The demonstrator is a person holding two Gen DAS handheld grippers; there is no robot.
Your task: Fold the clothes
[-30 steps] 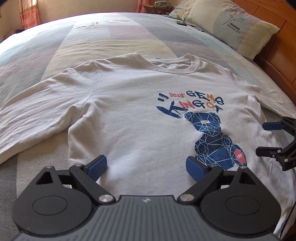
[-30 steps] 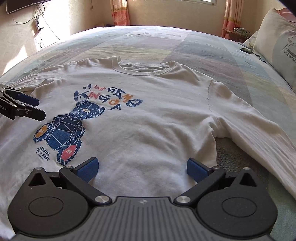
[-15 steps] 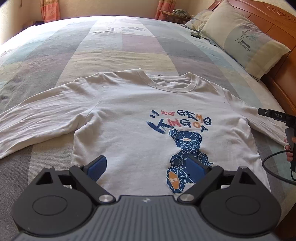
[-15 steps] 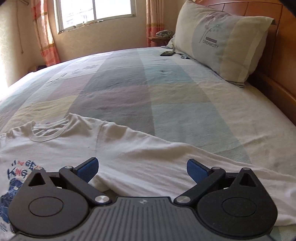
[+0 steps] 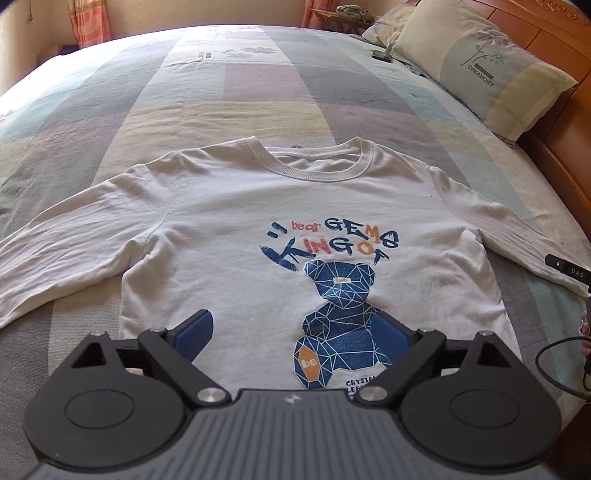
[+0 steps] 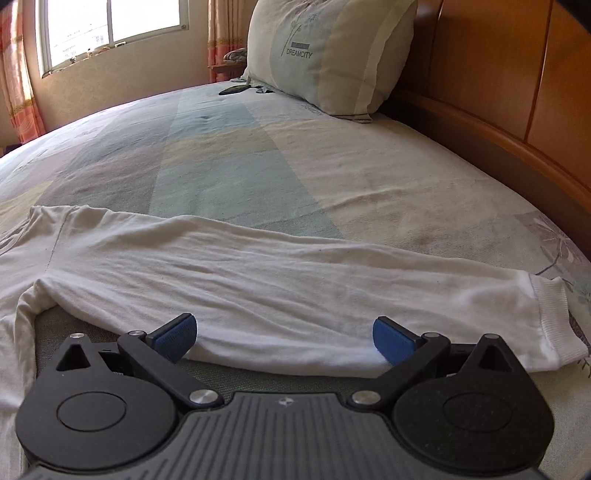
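Blue-padded and black-framed, the left tool [image 5: 295,332] stands with its fingers spread wide and nothing between them, poised over the lower hem of the white long-sleeved shirt [image 5: 236,236]; whether the pads touch the cloth cannot be told. The right tool [image 6: 286,338] is likewise spread wide and grips nothing, its pads set at the near edge of the shirt's right sleeve [image 6: 295,280], one toward the armpit and one toward the ribbed cuff [image 6: 550,317]. Compared with half a second earlier, the right tool has come closer to the sleeve, which now fills the width of its view with the cuff visible, and the left tool has drawn nearer the shirt's centre, the bear print [image 5: 340,325] now lying between its fingers. The shirt lies front up and flat on the patchwork bedspread [image 5: 236,92], collar [image 5: 317,162] toward the far side, both sleeves stretched outward, lightly creased. A pillow [image 6: 325,55] leans against the wooden headboard [image 6: 498,81], and a curtained window [image 6: 110,29] lies beyond the bed.
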